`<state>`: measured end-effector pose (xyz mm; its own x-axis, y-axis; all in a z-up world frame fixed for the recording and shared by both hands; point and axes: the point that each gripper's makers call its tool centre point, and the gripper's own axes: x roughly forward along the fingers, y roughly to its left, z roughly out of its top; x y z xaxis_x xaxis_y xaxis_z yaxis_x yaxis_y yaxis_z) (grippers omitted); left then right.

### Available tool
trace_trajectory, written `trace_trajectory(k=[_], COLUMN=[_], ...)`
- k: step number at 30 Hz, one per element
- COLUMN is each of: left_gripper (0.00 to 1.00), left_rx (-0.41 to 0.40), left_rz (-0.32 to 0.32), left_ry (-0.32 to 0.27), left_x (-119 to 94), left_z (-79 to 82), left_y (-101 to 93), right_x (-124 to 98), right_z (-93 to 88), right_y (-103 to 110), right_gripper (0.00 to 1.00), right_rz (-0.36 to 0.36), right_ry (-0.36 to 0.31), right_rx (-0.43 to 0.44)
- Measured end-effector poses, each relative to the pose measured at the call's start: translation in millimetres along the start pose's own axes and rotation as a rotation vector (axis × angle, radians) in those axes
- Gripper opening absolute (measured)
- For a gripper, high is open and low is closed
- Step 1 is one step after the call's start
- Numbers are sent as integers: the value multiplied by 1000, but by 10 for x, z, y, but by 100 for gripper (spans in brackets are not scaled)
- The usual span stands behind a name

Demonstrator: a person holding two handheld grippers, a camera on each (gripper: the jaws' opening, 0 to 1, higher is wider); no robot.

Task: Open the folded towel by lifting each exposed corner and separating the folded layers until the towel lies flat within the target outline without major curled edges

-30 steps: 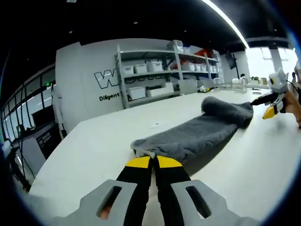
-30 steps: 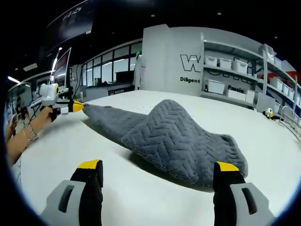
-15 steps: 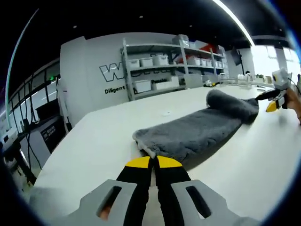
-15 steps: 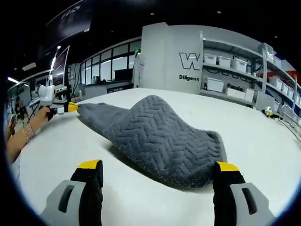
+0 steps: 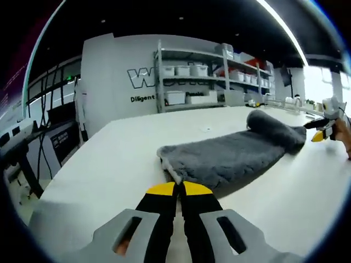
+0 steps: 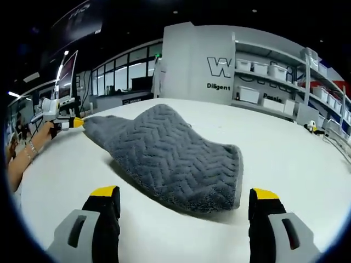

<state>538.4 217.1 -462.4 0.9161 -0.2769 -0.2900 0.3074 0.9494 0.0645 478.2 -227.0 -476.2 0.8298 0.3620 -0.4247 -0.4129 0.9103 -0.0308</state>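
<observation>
Left gripper (image 5: 179,189) clamped on grey towel (image 5: 230,156) corner to anchor it on the bench (image 5: 109,159); right gripper (image 6: 184,200) wide open, empty, near the towel's bunched far end.

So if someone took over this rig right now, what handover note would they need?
Left gripper: shut on a corner of the grey towel, holding it just above the white table.
Right gripper: open, fingers spread, facing the towel's other end without touching it.
Towel: stretched out long on the table, with a raised hump at the end nearer the right gripper.
Done: one corner gripped.
Left: grip the far end, spread the layers, lay it flat. I can't make out a target outline.
</observation>
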Motion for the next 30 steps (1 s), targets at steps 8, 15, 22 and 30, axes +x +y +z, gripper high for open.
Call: trace_trajectory(k=[8, 15, 22, 30], left_gripper=[3, 3, 3, 3], left_rx=[19, 25, 36, 44], left_rz=[20, 22, 26, 28], left_ry=[24, 29, 30, 34], left_x=[5, 2, -2, -6], left_z=[-48, -53, -48, -50], left_y=[18, 6, -3, -10], right_x=[-55, -30, -32, 67], right_z=[63, 158, 101, -21], right_y=[-10, -4, -340, -421], right_gripper=[99, 84, 59, 36], right_rz=[12, 25, -119, -136], right_ry=[-32, -102, -110, -74], right_rx=[24, 62, 60, 66])
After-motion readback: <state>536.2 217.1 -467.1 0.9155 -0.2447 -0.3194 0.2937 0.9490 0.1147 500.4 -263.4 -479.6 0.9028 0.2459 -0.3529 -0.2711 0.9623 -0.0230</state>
